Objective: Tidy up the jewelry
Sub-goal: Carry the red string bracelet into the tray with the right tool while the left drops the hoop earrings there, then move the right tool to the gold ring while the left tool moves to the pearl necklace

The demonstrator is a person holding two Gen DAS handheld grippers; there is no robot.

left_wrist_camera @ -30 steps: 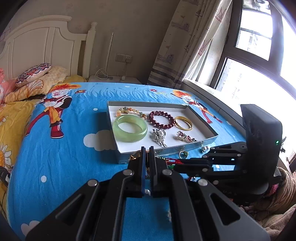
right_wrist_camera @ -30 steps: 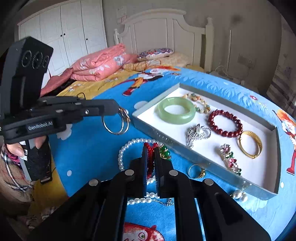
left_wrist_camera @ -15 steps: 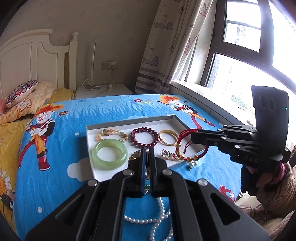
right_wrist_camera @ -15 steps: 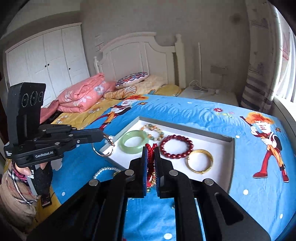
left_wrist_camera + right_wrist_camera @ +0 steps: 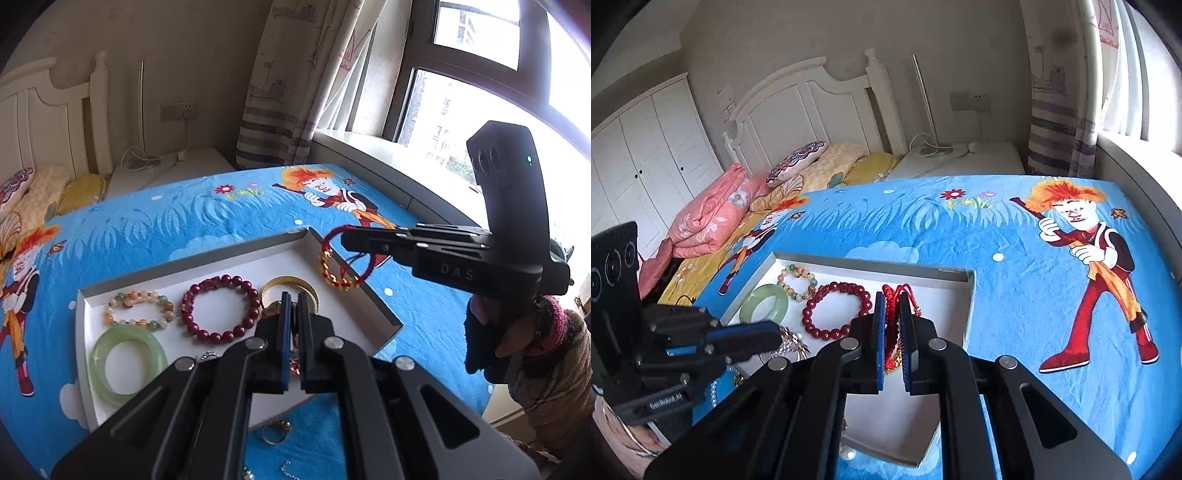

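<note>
1. Left wrist view: right gripper (image 5: 345,236) clenched on red cord bracelet (image 5: 341,264) — dangling at 2 o'clock over tray (image 5: 236,251).
2. Left gripper (image 5: 293,299) clamped on gold hoops (image 5: 792,338) — seen only from right wrist.

Above the white tray (image 5: 236,254) the air is crowded: the left tongs (image 5: 293,299) hang over its middle and the right tongs (image 5: 347,240) reach in over its far right corner, a red cord bracelet (image 5: 341,266) dangling between them and the tray floor. The tray's right part lies bare (its left half is filled by a jade bangle (image 5: 125,363), a dark red bead bracelet (image 5: 221,308) and a pastel bead bracelet (image 5: 138,310)). Beyond the tray the blue bedsheet (image 5: 997,236) stretches open toward the headboard (image 5: 812,107).
</note>
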